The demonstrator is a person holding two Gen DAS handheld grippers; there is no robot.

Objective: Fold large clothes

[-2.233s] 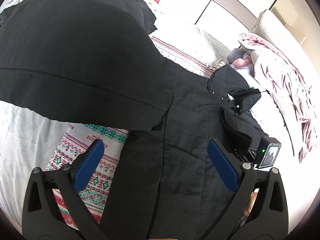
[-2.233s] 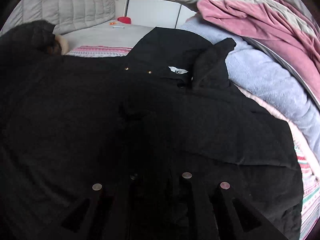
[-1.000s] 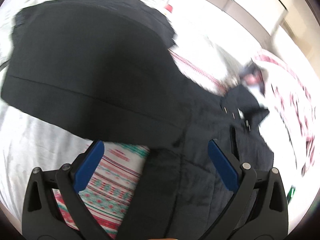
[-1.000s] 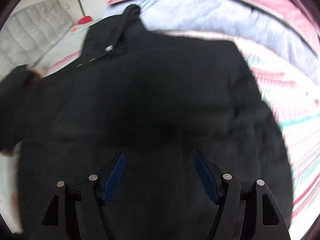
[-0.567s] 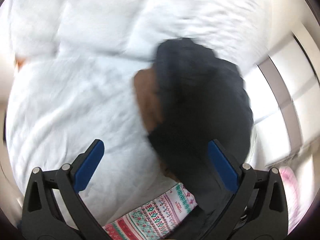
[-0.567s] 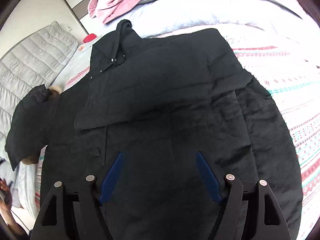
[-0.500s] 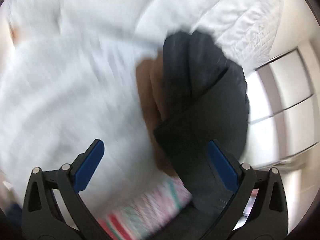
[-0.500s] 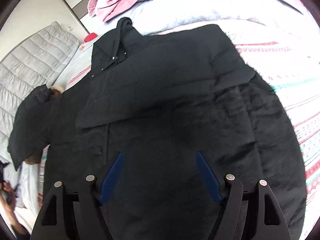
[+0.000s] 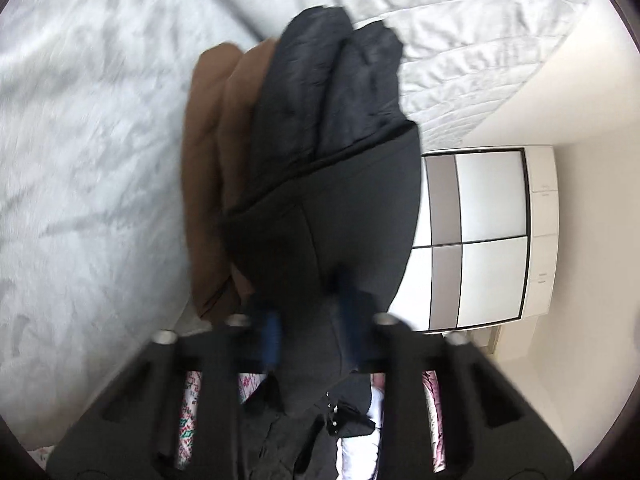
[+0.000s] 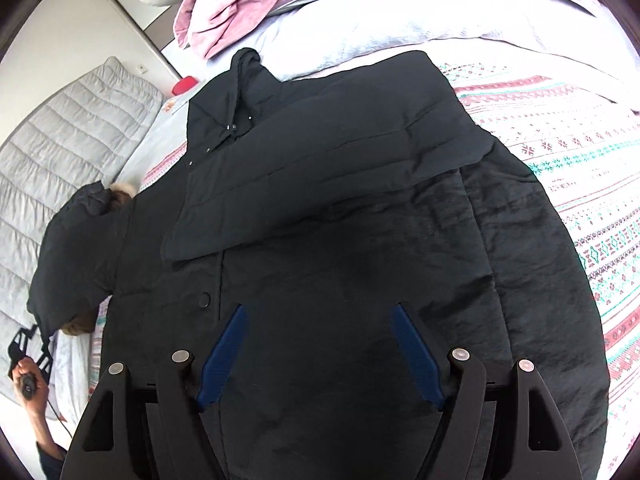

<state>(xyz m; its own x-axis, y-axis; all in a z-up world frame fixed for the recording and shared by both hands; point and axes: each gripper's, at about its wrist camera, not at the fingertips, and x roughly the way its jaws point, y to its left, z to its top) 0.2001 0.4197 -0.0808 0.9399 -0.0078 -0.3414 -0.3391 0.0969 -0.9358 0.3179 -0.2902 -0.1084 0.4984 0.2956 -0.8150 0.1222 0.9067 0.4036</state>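
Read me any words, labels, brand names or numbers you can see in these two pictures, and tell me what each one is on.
No readable text in either view.
Black coat: snap studs and a button only, no visible label or brand.
Patterned bedspread: woven snowflake and diamond motifs, not letters.
Wardrobe: small dark marks on the side panel, too small and blurred to read.

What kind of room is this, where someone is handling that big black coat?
Most likely a bedroom. The black coat lies spread on a bed with a patterned blanket, a pink duvet is heaped at its far end, and a tall wardrobe with panelled doors stands by the wall.
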